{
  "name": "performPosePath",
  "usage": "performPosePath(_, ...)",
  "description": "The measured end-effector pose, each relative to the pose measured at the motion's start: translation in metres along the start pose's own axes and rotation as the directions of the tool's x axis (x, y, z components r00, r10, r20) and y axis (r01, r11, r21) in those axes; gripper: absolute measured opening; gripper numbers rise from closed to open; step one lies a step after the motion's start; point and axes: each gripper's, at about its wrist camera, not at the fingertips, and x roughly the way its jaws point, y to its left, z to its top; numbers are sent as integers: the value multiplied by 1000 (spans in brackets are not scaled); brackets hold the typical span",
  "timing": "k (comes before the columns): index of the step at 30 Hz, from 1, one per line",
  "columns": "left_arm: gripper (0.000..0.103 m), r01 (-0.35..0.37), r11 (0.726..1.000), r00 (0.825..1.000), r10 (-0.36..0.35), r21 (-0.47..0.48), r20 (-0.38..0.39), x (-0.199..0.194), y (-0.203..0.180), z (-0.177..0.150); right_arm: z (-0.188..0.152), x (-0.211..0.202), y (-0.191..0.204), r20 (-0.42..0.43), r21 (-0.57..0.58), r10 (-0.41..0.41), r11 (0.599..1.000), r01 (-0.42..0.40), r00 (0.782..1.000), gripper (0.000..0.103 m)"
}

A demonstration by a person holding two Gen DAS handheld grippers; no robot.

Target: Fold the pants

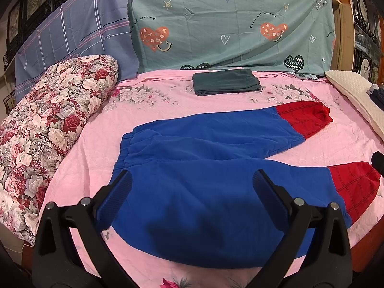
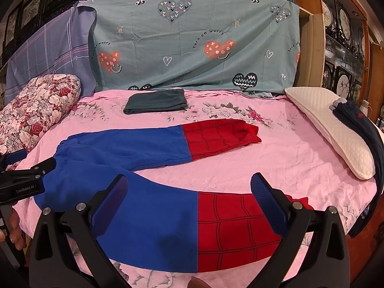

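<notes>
Hovering over the pants (image 1: 192, 158), the left gripper (image 1: 192, 187) is pointing forward across the bed, its two blue-padded fingers (image 1: 120, 192) spread wide and holding nothing. It is sitting above the blue upper part of the near leg, toward the elastic waistband end of the pants. In the right wrist view the same tool is showing at the far left edge (image 2: 31, 165), just beside the waistband, with a bare hand (image 2: 13, 228) partly visible under it.

The right gripper (image 2: 189, 192) is hanging over the near leg of the pants (image 2: 153, 184), where the blue cloth is meeting the red webbed cuff section. Its fingers (image 2: 266, 201) are likewise standing far apart and gripping nothing; whether the pads are brushing the fabric cannot be told.

The pants are lying flat on the pink bedspread (image 1: 312, 148), waistband to the left, both legs running rightward and splaying apart toward the red cuffs. Beyond the pants, a folded dark green garment (image 1: 225, 81) is resting near the teal heart-print sheet (image 1: 228, 24). Left of the pants a floral quilt (image 1: 48, 124) is bunched up; right of the pants a white pillow (image 2: 331, 129) is lying with dark clothing (image 2: 360, 124) draped on it.
</notes>
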Motion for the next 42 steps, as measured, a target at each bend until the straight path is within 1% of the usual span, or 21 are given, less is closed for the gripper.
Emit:
performPosePath(16, 101, -3, 1000, 1000, 3, -1, 0, 0, 1, 0, -1, 3, 0, -10, 4, 2, 1000, -2, 1000, 102)
performPosePath(23, 101, -4, 1000, 1000, 4, -1, -2, 1, 2, -1, -5, 9, 1, -37, 10, 17, 1000, -17, 999, 102)
performPosePath(34, 101, -6, 1000, 1000, 6, 0, -13, 7, 1, -5, -7, 16, 3, -55, 7, 35, 999, -35, 998, 102)
performPosePath(38, 101, 2, 1000, 999, -1, 8, -35, 15, 5, -6, -10, 33, 1, -106, 24, 85, 996, -83, 991, 102)
performPosePath(41, 101, -15, 999, 998, 17, 31, -63, 28, 16, -9, -12, 54, -4, -172, 40, 120, 993, -114, 978, 102)
performPosePath(42, 101, -23, 999, 997, 26, 34, -74, 34, 25, -8, -11, 59, -5, -181, 38, 127, 992, -122, 975, 102)
